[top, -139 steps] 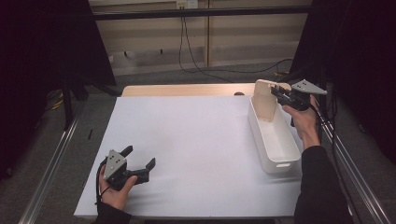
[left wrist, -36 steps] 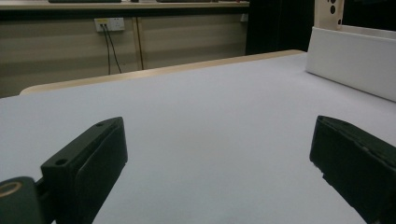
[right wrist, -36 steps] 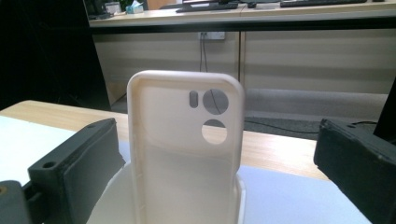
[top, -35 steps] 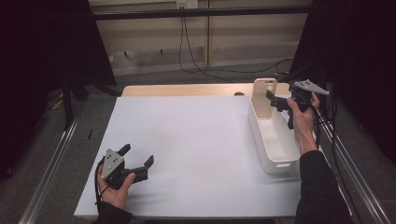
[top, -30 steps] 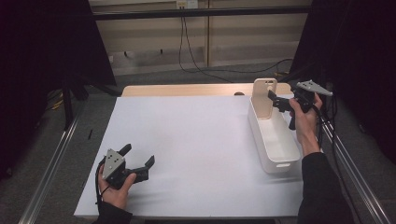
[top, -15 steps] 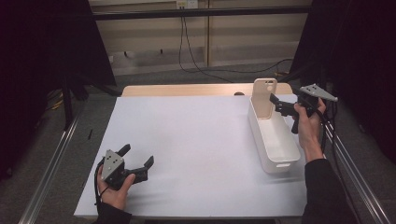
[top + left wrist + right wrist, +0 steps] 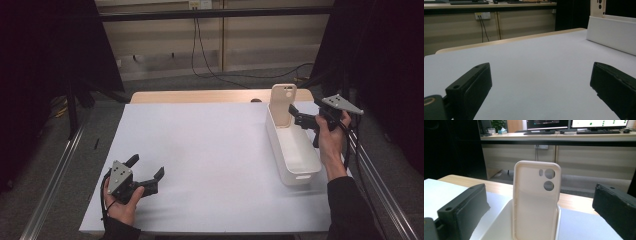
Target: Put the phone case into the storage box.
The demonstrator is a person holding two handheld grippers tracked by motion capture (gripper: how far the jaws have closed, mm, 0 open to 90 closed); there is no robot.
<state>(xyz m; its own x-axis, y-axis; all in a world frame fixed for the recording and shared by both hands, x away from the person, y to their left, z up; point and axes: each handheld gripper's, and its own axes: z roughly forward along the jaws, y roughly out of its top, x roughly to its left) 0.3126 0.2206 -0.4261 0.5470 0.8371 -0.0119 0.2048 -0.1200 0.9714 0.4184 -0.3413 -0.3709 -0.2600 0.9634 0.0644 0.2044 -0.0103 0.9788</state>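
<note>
Phone case (image 7: 282, 104) stands upright at the far end of the white bin (image 7: 295, 150), centre frame straight ahead of the released right claw (image 7: 296, 115); left claw (image 7: 145, 172), also released, far off lower left.

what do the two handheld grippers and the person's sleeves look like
Both are black pistol-style tools with two blocky black jaws. The left gripper and the right gripper each carry a grey three-cornered plate on top, the left one dotted with small holes. A black cable trails from each. In the gripper views, the jaws show small round holes near their tips. The person wears dark long sleeves.
</note>
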